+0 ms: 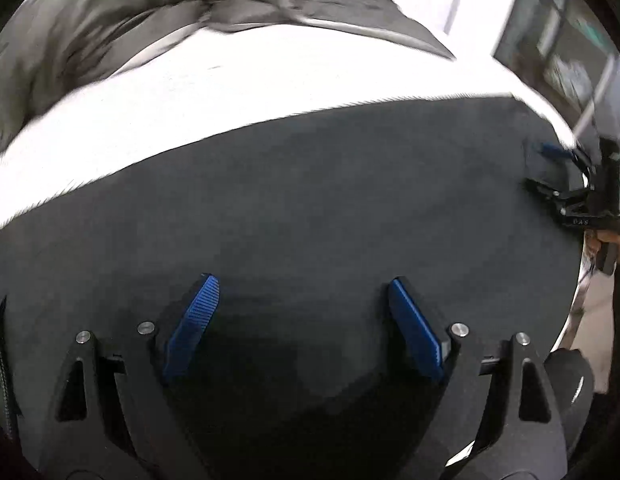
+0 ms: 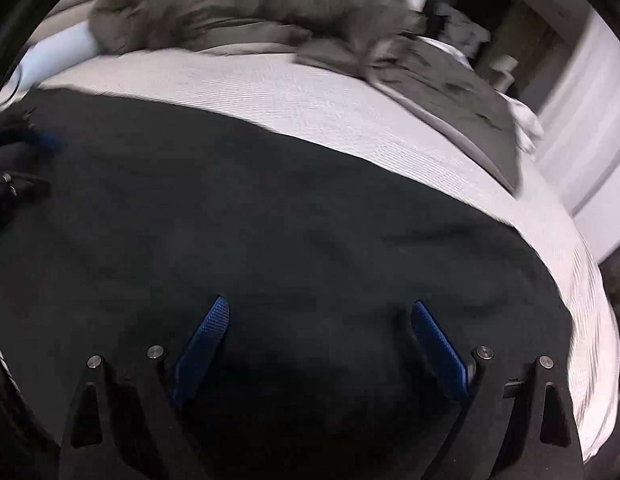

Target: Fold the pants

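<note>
Dark pants [image 1: 310, 208] lie spread flat on a white bed, filling the lower part of both views [image 2: 250, 220]. My left gripper [image 1: 304, 284] hovers over the pants with its blue pads wide apart and nothing between them. In the same way my right gripper [image 2: 319, 306] stands open above the dark cloth, empty. The right gripper [image 1: 565, 184] also shows at the right edge of the left wrist view, over the pants' right end. At the left edge of the right wrist view is the left gripper [image 2: 26, 160], blurred.
The white bed cover [image 2: 349, 120] stretches behind the pants. A crumpled grey duvet [image 2: 250, 12] lies along the far side of the bed [image 1: 130, 28]. White curtains [image 2: 581, 128] and a dark shelf stand past the bed's right edge.
</note>
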The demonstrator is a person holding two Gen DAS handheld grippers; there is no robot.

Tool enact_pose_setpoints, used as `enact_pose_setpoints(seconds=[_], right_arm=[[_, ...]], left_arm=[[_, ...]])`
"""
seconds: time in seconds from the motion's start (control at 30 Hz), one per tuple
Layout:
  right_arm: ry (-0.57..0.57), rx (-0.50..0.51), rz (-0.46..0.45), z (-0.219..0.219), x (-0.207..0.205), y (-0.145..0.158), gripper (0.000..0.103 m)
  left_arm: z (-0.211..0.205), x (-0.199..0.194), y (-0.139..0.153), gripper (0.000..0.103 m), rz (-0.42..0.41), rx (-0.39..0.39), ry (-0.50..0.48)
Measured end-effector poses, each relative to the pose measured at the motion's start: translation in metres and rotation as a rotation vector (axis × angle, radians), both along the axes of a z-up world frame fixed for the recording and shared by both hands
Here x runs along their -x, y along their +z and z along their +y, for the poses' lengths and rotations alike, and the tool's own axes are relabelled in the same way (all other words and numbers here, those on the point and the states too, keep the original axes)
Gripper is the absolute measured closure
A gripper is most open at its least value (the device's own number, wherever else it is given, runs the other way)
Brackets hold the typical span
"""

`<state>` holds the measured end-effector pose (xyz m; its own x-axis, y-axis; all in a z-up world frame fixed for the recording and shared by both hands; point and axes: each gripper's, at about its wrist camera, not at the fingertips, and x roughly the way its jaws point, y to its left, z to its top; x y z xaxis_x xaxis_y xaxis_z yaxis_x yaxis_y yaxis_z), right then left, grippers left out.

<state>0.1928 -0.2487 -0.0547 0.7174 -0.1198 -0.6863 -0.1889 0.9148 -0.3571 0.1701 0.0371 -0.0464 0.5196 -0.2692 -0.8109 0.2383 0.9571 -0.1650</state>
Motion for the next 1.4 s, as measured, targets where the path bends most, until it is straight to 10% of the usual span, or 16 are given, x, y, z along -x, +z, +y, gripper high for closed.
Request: enact_pose_setpoints(seconds=[0.17,0.27,0.57,0.7,0.87,0.97,1.13,1.4], right_arm=[[-0.303,-0.06,-0.05,-0.105,-0.004,0.01,0.009],[-0.33,-0.028,-0.11,-0.092,0.002,0.031,0.009],[0.113,-0.226,0.028,0.078,-0.07,0.045,0.009],[0.091,-0.098,0.113,0.099,-0.112,0.012,0.012],[-0.2,0.034,0.041,-0.013,-0.121,0.017,0.012],[-0.283,-0.208,0.107,-0.087,-0.123,0.025,0.014],[-0.188,-0.218,0.005,-0.089,-0.07,0.056,0.015],[-0.365,-0.679,-0.17,-0.178,0.091,0.054,0.014]], left_arm=[[0.053,-0.003,-0.001,0.017,0.001,-0.084,0.164],[0.057,-0.004,0.009,0.017,0.003,-0.078,0.211],[-0.054,-0.079,0.015,0.016,0.021,-0.102,-0.034],[-0.055,-0.102,-0.001,0.014,0.076,-0.118,-0.061],[0.0,-0.104,0.001,0.011,0.058,-0.163,0.078],[0.027,-0.101,0.003,0.011,0.076,-0.139,0.16],[0.025,-0.057,0.028,0.012,0.029,-0.053,0.175],[-0.014,0.066,0.04,0.011,-0.063,-0.043,0.102]])
